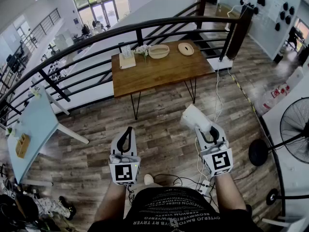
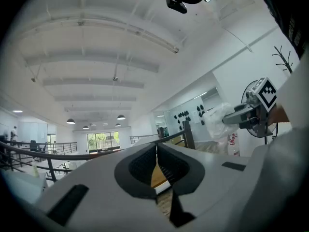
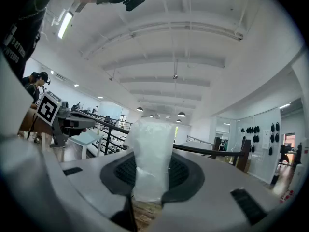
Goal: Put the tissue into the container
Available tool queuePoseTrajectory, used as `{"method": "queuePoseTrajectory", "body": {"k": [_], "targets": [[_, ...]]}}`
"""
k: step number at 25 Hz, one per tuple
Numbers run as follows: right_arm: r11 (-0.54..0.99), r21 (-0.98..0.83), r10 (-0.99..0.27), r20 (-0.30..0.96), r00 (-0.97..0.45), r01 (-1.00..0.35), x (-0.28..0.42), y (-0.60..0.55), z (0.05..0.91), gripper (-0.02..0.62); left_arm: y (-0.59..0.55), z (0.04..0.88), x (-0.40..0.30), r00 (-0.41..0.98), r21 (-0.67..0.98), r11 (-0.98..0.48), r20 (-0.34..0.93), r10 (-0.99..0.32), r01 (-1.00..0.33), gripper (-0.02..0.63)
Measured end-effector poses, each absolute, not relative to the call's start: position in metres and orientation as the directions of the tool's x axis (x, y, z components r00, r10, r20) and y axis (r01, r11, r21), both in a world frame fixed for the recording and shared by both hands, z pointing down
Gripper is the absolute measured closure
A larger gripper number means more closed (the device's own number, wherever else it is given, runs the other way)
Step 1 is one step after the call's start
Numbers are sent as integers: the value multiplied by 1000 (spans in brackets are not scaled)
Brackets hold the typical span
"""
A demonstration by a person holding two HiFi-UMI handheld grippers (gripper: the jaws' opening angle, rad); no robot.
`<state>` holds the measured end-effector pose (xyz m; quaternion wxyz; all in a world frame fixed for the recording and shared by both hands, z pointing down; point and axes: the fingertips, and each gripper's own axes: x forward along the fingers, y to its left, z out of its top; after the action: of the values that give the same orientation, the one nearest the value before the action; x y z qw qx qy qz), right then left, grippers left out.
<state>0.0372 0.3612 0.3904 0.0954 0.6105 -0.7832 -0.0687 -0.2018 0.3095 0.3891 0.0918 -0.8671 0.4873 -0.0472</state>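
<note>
A white tissue pack (image 1: pixel 193 117) sticks up from my right gripper (image 1: pixel 205 128), whose jaws are shut on its lower end. In the right gripper view the tissue pack (image 3: pixel 152 153) stands upright between the black pads (image 3: pixel 186 175) of the right gripper (image 3: pixel 152 173) and hides what lies ahead. My left gripper (image 1: pixel 126 132) is shut with nothing in it, its tips meeting in the left gripper view (image 2: pixel 157 163). Both are held at waist height, well short of the wooden table (image 1: pixel 159 71). A pale bowl (image 1: pixel 159 51) and a flat round dish (image 1: pixel 186 48) sit at the table's far edge.
A black curved railing (image 1: pixel 145 30) runs behind the table. A small box (image 1: pixel 127 61) and a white flower spray (image 1: pixel 143 50) stand beside the bowl. Cables (image 1: pixel 200 178) trail over the wood floor near my feet. A fan (image 1: pixel 294 127) stands at the right, a light blue table (image 1: pixel 34 124) at the left.
</note>
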Motion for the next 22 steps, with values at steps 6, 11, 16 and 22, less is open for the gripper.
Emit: {"method": "queuePoseTrajectory", "body": {"k": [6, 11, 16, 22], "targets": [[285, 203, -958, 81, -273, -937, 63, 375, 399, 476, 330, 387, -171, 502, -206, -490, -9, -865, -847, 573], [300, 161, -954, 62, -293, -940, 77, 384, 402, 476, 345, 392, -160, 504, -209, -495, 12, -864, -844, 572], [303, 145, -953, 56, -298, -942, 85, 375, 409, 476, 337, 402, -155, 501, -215, -496, 35, -865, -841, 572], [286, 124, -958, 63, -280, -950, 90, 345, 420, 477, 303, 410, -153, 511, -205, -508, 42, -858, -836, 573]]}}
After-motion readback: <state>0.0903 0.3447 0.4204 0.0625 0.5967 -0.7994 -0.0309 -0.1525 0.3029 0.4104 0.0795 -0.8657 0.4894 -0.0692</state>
